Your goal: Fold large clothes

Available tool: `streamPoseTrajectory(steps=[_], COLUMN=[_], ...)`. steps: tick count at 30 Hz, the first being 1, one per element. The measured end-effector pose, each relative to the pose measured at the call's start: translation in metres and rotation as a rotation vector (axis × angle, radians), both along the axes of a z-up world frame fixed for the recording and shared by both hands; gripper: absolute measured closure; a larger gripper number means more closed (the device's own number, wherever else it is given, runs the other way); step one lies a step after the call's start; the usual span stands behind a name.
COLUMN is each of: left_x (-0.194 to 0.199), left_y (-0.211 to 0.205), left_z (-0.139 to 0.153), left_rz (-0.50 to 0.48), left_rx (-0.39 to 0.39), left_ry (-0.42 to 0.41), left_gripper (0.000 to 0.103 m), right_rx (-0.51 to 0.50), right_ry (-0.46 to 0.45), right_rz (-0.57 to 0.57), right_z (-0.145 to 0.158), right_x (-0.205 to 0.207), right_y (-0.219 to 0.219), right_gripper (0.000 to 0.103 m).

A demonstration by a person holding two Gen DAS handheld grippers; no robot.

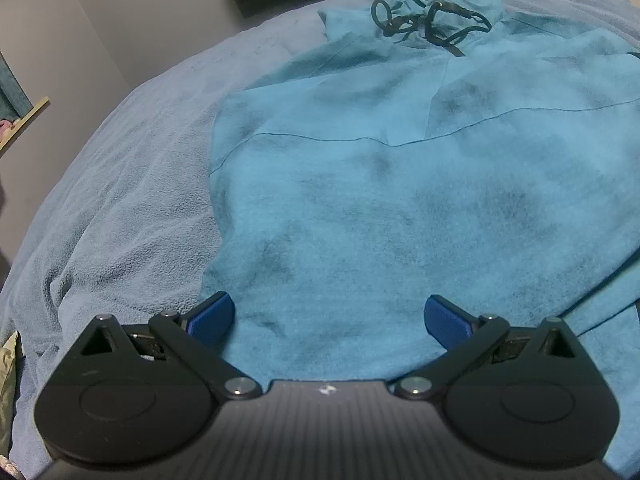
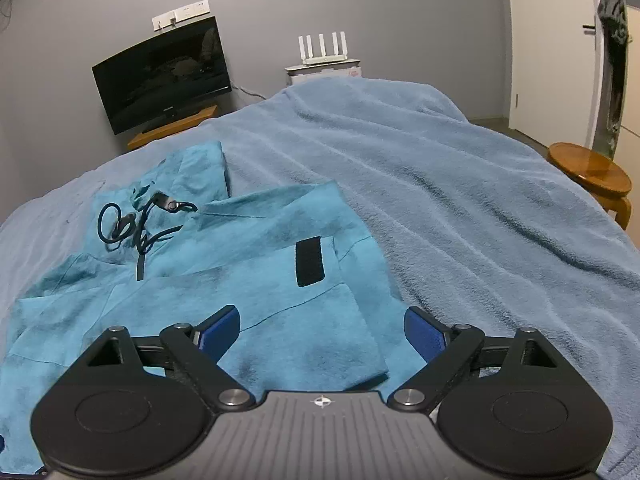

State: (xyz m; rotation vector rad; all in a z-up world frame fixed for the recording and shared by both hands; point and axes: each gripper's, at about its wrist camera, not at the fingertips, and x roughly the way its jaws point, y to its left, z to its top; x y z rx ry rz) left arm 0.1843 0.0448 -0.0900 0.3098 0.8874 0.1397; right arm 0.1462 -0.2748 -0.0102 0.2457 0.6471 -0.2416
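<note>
A teal hooded jacket [image 1: 400, 200] lies spread on a light blue blanket, hood and black drawstrings [image 1: 424, 24] at the far end. My left gripper [image 1: 330, 316] is open and empty, just above the jacket's near hem. In the right wrist view the jacket [image 2: 224, 280] lies at the left, with a black patch [image 2: 309, 261] on a sleeve folded across the body. My right gripper [image 2: 322, 330] is open and empty over the jacket's near right corner.
The blue blanket [image 2: 460, 200] covers the whole bed. A dark monitor [image 2: 164, 74] on a wooden stand and a white router [image 2: 324, 50] stand by the far wall. A round wooden stool [image 2: 592, 172] stands at the right, beside a white door [image 2: 552, 40].
</note>
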Motion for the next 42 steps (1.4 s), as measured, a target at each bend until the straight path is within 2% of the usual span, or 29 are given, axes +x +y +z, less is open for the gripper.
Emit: streamPoseTrajectory(steps=[11,16,20,22,25,27,29,32,35,37,39,42], left_x=[0.000,-0.004,-0.008,-0.007,0.000,0.003,0.004,0.003,-0.004,-0.019,-0.038,-0.071], left_y=[-0.001,0.000,0.014,0.024,0.041,0.058,0.071,0.075,0.071,0.071,0.080,0.103], left_z=[-0.001,0.009,0.030,0.033,0.022,0.010,0.004,0.006,0.022,0.047,0.075,0.117], left_rz=[-0.001,0.009,0.041,0.061,0.132,0.185,0.218,0.228,0.232,0.221,0.204,0.155], left_rx=[0.004,0.015,-0.040,-0.051,-0.070,-0.166,-0.253,-0.267,-0.192,-0.159,-0.178,-0.265], left_ry=[-0.006,-0.058,-0.143,-0.150,-0.071,-0.003,0.008,0.004,-0.006,-0.069,-0.113,-0.135], left_gripper=[0.000,0.000,0.000,0.000,0.000,0.000,0.000,0.000,0.000,0.000,0.000,0.000], right_rx=[0.003,-0.016,-0.002,0.002,0.038,0.058,0.053,0.042,0.094,0.154,0.204,0.167], right_ry=[0.014,0.035,0.080,0.114,0.189,0.205,0.206,0.202,0.170,0.119,0.036,-0.075], right_rz=[0.002,-0.003,0.010,0.017,0.010,0.007,0.015,0.027,0.008,-0.017,0.003,0.087], right_z=[-0.006,-0.019,-0.036,-0.048,-0.069,-0.080,-0.085,-0.091,-0.082,-0.065,-0.039,0.007], right_x=[0.002,0.006,0.013,0.019,0.029,0.033,0.036,0.035,0.026,0.013,-0.002,-0.028], right_y=[-0.003,-0.002,-0.005,-0.006,-0.012,-0.015,-0.014,-0.014,-0.022,-0.032,-0.041,-0.047], right_gripper=[0.010,0.010,0.009,0.009,0.009,0.007,0.004,0.002,0.004,0.005,0.005,0.005])
